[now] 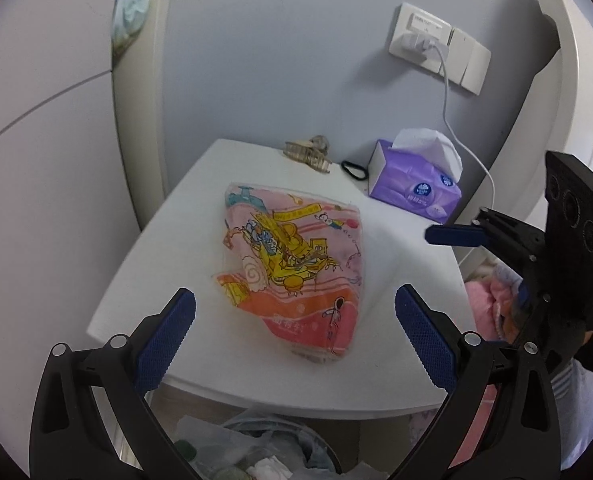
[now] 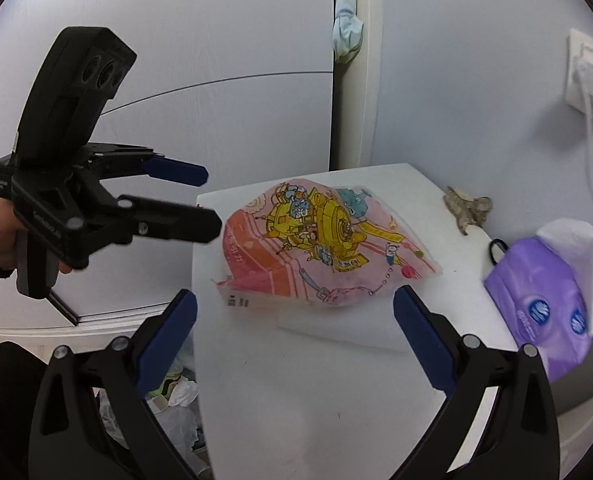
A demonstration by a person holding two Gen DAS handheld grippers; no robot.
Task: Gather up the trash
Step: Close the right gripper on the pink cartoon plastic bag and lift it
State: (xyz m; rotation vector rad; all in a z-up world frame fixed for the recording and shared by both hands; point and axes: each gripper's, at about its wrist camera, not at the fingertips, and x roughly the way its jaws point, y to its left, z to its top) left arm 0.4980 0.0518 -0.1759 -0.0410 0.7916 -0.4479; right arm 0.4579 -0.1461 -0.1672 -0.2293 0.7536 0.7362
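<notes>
- Pink crinkly plastic, printed with a yellow cartoon, makes up the snack bag (image 1: 292, 268); it lies flat on the white bedside table (image 1: 144, 280), near the middle and closer to the near edge.
- Left gripper (image 1: 295, 336) hovers just above the near edge of the table, its blue pads (image 1: 168, 340) spread wide and holding nothing, the bag framed between them.
- Right gripper (image 2: 295, 340) also stands wide apart and empty, low over the right part of the table, fingers pointing at the bag from the right.
- Best grip, in my judgement: come down on the puffed near corner so that one pad slides under the film, then pinch; a flat sheet gives little to bite on.
- Bin (image 1: 272, 452) with a plastic liner and crumpled paper sits below the near edge, so the carry looks short.
- Purple tissue pack (image 1: 416, 188), hair claw (image 1: 308, 154) and black hair tie (image 1: 354, 170) lie at the far side, well apart from the bag; they should be left alone.
</notes>
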